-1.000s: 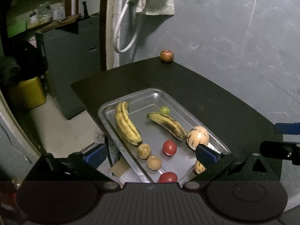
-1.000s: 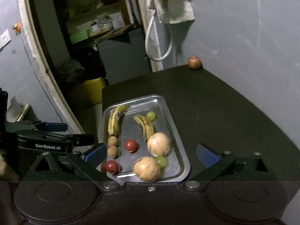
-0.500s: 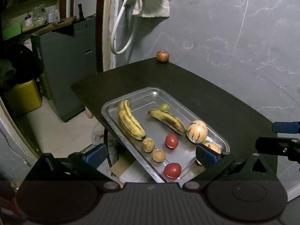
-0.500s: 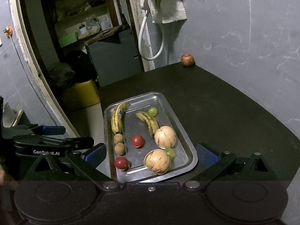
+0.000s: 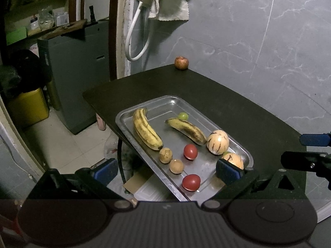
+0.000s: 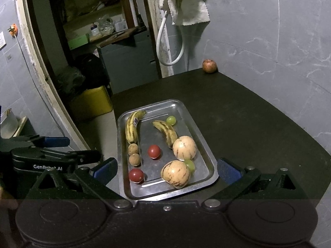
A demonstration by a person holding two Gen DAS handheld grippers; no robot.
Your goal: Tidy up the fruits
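Note:
A steel tray [image 6: 203,136] [image 5: 209,122] lies on the dark table near its left edge. In it are two bananas [image 6: 132,127] [image 6: 166,131], two striped pale melons [image 6: 184,147] [image 6: 175,173], two red tomatoes [image 6: 154,151] [image 6: 136,175], two small brown fruits [image 6: 133,149] and green grapes [image 6: 171,120]. A lone red apple [image 6: 209,66] [image 5: 181,62] sits at the table's far corner by the wall. My left gripper [image 5: 166,170] and right gripper [image 6: 165,170] both hover open near the tray's near end, holding nothing.
The dark table [image 6: 248,113] has bare surface right of the tray. A grey wall [image 6: 279,41] bounds it at the back and right. Left of the table lie a doorway, a grey cabinet [image 6: 128,62] and a yellow container [image 6: 93,103]. A white hose and cloth [image 6: 186,10] hang above.
Both grippers have pulled back and risen slightly, so the tray sits a little farther off in both views. No fruit has moved.

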